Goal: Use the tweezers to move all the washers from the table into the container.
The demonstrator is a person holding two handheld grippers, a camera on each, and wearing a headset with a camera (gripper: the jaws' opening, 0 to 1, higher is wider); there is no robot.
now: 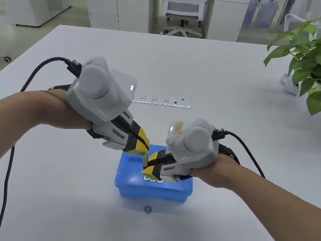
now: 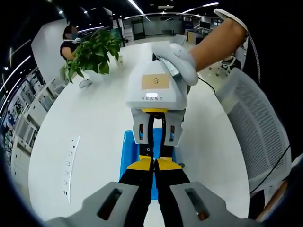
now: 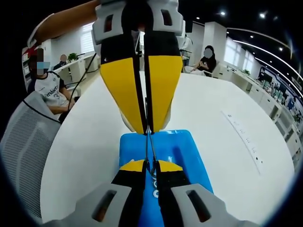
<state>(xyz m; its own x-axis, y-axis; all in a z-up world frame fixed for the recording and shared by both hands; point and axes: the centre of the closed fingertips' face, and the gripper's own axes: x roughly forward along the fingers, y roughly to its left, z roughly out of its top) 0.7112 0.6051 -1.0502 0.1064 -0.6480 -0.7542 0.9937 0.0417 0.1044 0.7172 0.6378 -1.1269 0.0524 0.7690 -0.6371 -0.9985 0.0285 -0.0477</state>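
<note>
Washer (image 1: pixel 147 209), small and ring-shaped, lies flat on the bench (image 1: pixel 225 100) just beyond the near wall of the blue container (image 1: pixel 131 187), at 6 o'clock from it in the head view, with bare bench all round it. Pale and green specks sit inside the container near its front edge, too small to name.

Above the container the tweezers (image 3: pixel 147 142) show in the right gripper view as two thin dark blades. They run along the 12-to-6 line from the left gripper (image 1: pixel 142 145), which reaches in from 12 o'clock, down into the right gripper (image 3: pixel 150 166). The yellow fingers (image 3: pixel 163 90) of the left gripper are pressed together on the upper part of the tool. The right gripper's own fingers are likewise closed around the lower part, so both ends are pinched at once. Which end carries the tips cannot be told from these pictures.

In the head view the two grippers meet nose to nose over the container, the left coming from 10 o'clock and the right from 4 o'clock. The washer sits below and toward the person from that meeting point, nearer to the right gripper. Reaching it probably means swinging the tweezers' long axis down toward 6 o'clock, past the container's front wall.
</note>
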